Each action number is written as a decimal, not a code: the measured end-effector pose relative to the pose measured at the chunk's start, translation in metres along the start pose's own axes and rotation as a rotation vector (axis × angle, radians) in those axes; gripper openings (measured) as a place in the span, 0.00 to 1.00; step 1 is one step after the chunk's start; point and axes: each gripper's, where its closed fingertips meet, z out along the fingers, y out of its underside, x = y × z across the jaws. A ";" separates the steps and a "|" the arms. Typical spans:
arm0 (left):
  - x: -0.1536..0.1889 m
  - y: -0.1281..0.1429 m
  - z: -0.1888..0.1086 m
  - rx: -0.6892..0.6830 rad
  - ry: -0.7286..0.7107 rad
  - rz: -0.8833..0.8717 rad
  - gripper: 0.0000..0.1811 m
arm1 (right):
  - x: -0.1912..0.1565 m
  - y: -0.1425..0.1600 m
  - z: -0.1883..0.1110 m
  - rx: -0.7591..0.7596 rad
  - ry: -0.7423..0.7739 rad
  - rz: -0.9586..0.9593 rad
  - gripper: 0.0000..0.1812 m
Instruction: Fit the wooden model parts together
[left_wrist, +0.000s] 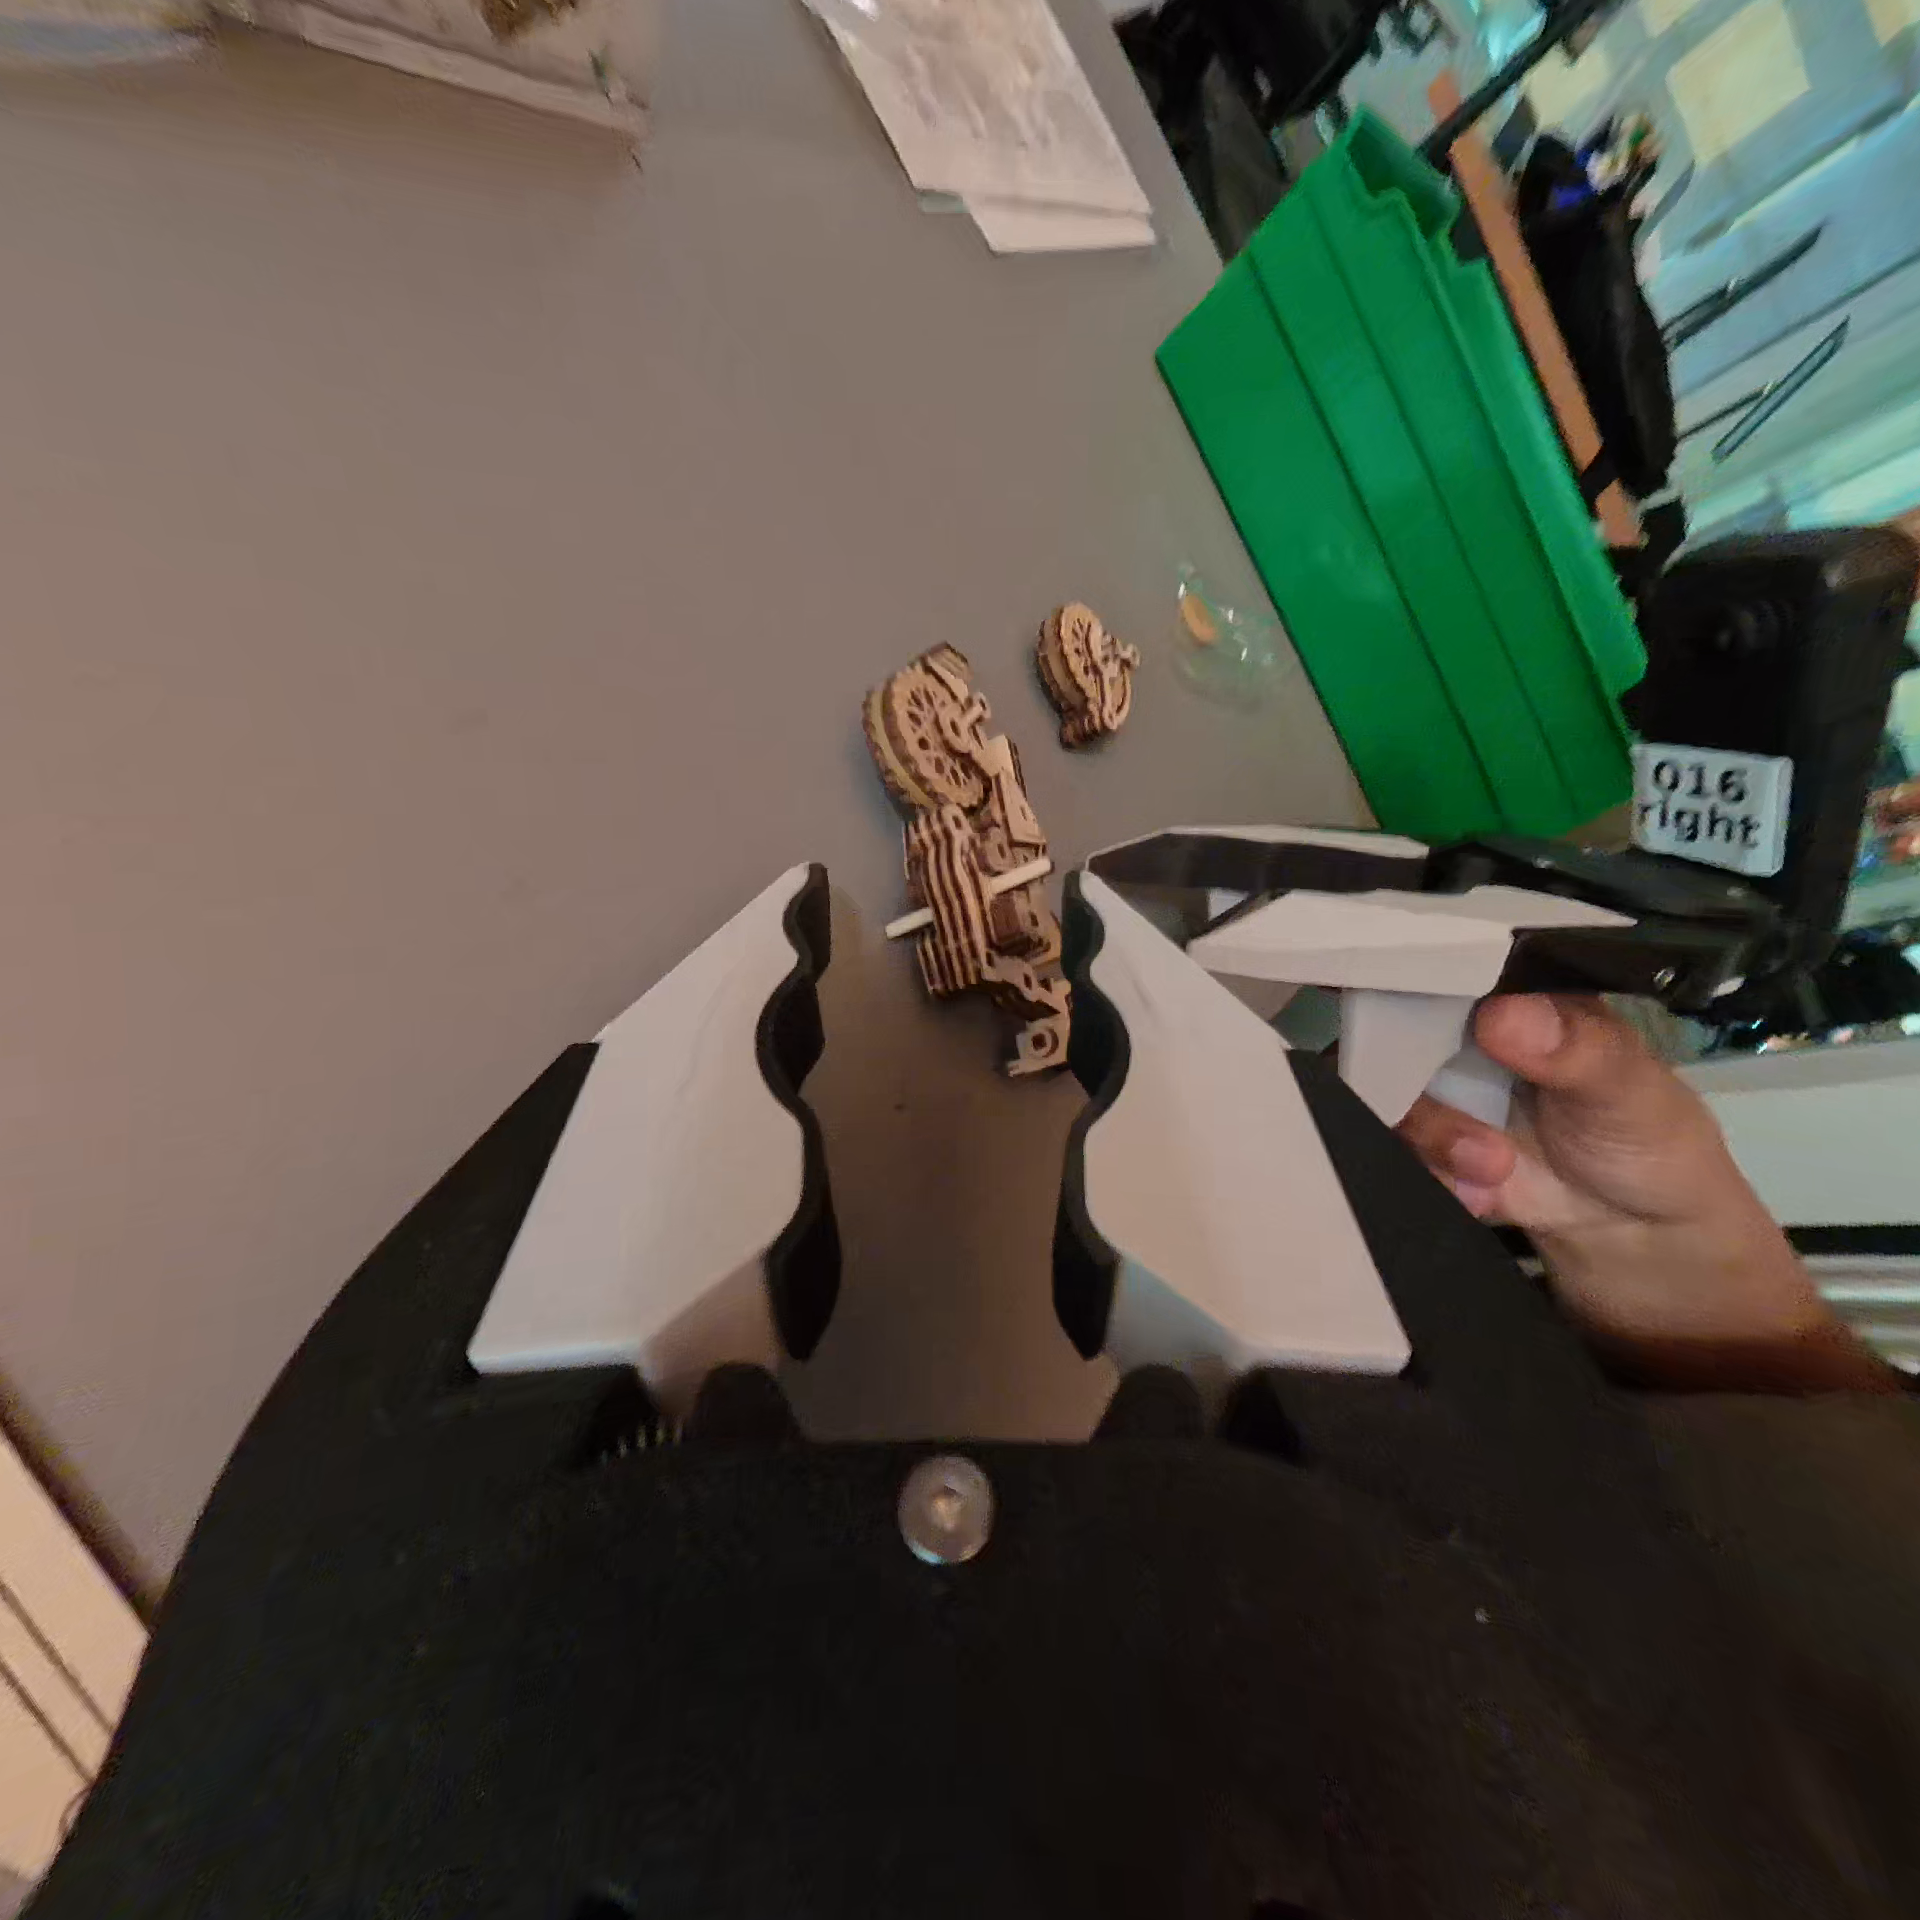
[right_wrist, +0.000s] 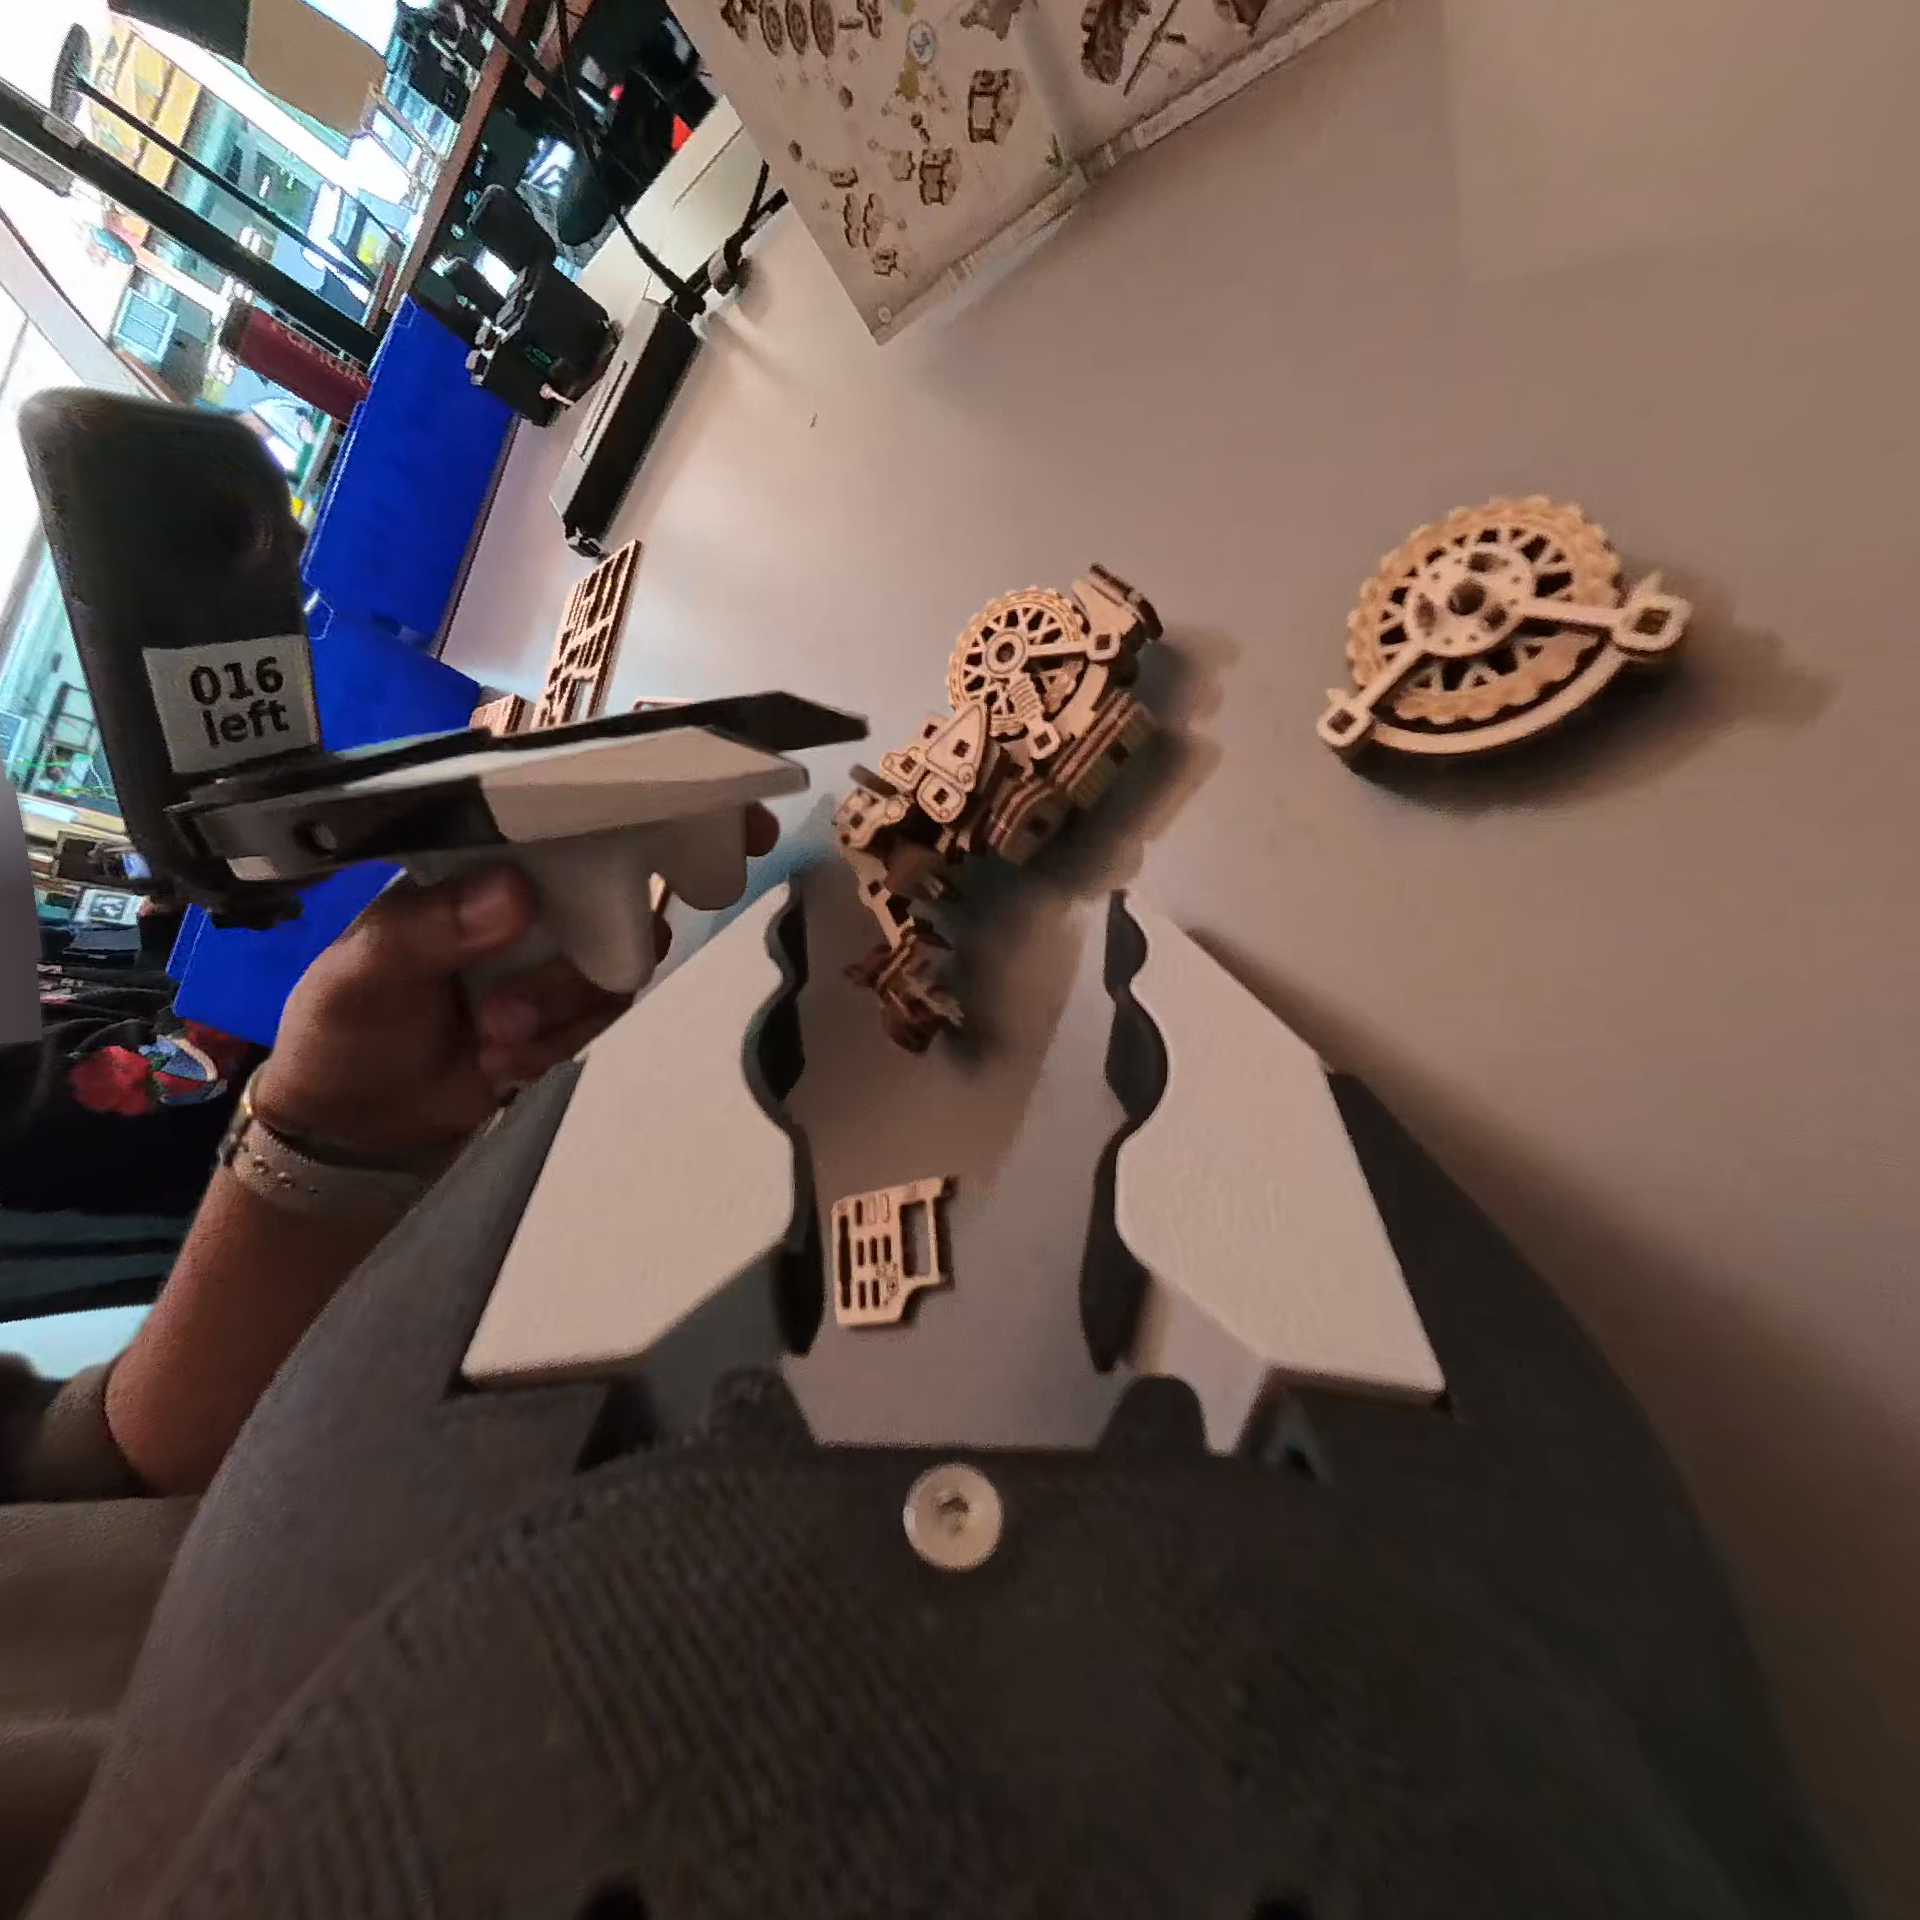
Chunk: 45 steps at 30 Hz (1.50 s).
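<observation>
A laser-cut wooden model body (right_wrist: 997, 800), part-built with a spoked gear wheel at one end and a pale dowel through its layered middle, lies on its side on the grey table (right_wrist: 1455, 1039). A separate wheel assembly (right_wrist: 1496, 655) lies flat near its wheel end, apart. A small flat slotted panel (right_wrist: 891, 1252) lies near its other end.

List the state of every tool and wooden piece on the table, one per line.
left tool: open, empty, above the table.
right tool: open, empty, above the table.
main wooden model: partly assembled, lying on the table, not gripped.
wooden wheel assembly: lying flat, apart from the model.
small flat wooden panel: lying loose on the table.
green bin: at the table edge, contents hidden.
</observation>
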 end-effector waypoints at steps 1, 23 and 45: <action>0.001 0.005 0.003 -0.027 -0.011 0.020 0.25 | 0.003 -0.001 -0.002 0.004 0.005 0.004 0.31; 0.006 -0.001 -0.015 0.119 0.100 -0.111 0.06 | -0.006 -0.012 0.005 -0.026 -0.092 -0.065 0.28; 0.019 -0.029 -0.046 0.326 0.249 -0.209 0.03 | -0.031 -0.005 -0.008 0.042 -0.200 0.021 0.27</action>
